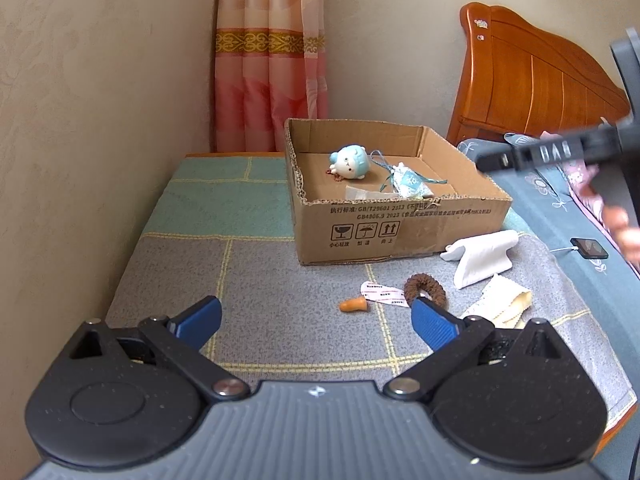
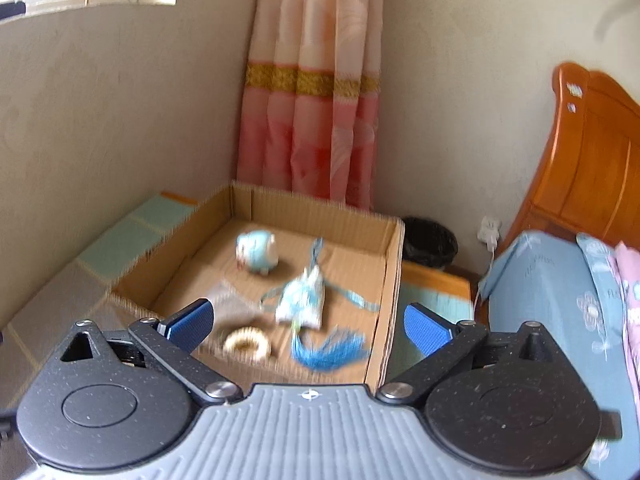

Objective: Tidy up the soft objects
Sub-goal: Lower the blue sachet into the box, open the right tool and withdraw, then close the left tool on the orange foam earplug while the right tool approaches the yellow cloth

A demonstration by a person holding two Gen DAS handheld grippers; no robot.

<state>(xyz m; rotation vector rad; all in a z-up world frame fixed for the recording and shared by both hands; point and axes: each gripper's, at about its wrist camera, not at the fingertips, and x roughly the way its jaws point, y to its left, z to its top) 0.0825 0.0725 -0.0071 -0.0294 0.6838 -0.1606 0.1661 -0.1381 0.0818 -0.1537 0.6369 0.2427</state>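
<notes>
Right wrist view: the right gripper [image 2: 308,320] is hanging wide and empty over the box [image 2: 394,280], where plush [image 2: 256,254], sachet [image 2: 300,300] and ring [image 2: 246,342] are lying; the left gripper [image 1: 316,320], equally wide, is waiting over the scrunchie [image 1: 425,290] outside.

A bedroom in somebody's home — a carved wooden headboard [image 1: 532,80] rises over a bed with flowered blue bedding [image 2: 560,300], pink curtains [image 1: 272,60] hang in the corner of plain plastered walls, and a small black waste bin [image 2: 430,242] sits beside a wall socket [image 2: 490,232].
</notes>
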